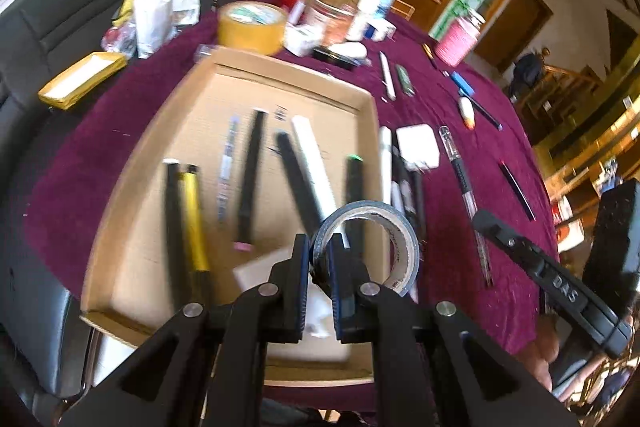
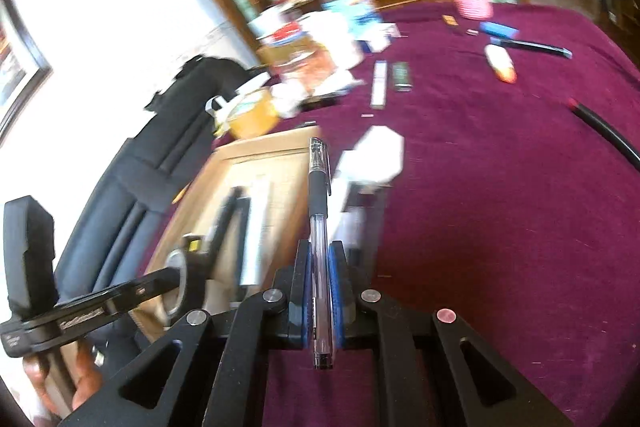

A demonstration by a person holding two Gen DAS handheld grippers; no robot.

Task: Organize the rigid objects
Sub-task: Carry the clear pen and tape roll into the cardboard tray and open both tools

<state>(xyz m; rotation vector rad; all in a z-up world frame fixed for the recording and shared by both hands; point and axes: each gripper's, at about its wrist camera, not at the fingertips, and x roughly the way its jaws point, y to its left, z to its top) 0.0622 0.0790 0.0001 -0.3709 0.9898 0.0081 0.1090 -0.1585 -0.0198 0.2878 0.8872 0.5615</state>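
Left gripper: closed on the wall of a grey roll of duct tape, which is held clear above the near right corner of the shallow brown cardboard tray. The roll stands on edge, its open core facing the camera.

Right gripper: closed on a clear-barrelled gel pen with black rubber grip. The pen lies along the line of the fingers, its capped end pointing forward, its rear end projecting behind the pads. It is held off the maroon cloth-covered tabletop, just beside the tray's right wall.

Tray contents, left wrist view: several black markers, one yellow-barrelled marker, a white cylindrical stick and a slim clear pen, all lying loose and roughly parallel. Motion blur limits finer detail.

Outside the tray, on the tabletop: a white square block just beside the right wall, a further clear pen, a black pen, a blue eraser-like block, and a yellow roll of packing tape beyond the far wall. Jars and boxes crowd the far edge.
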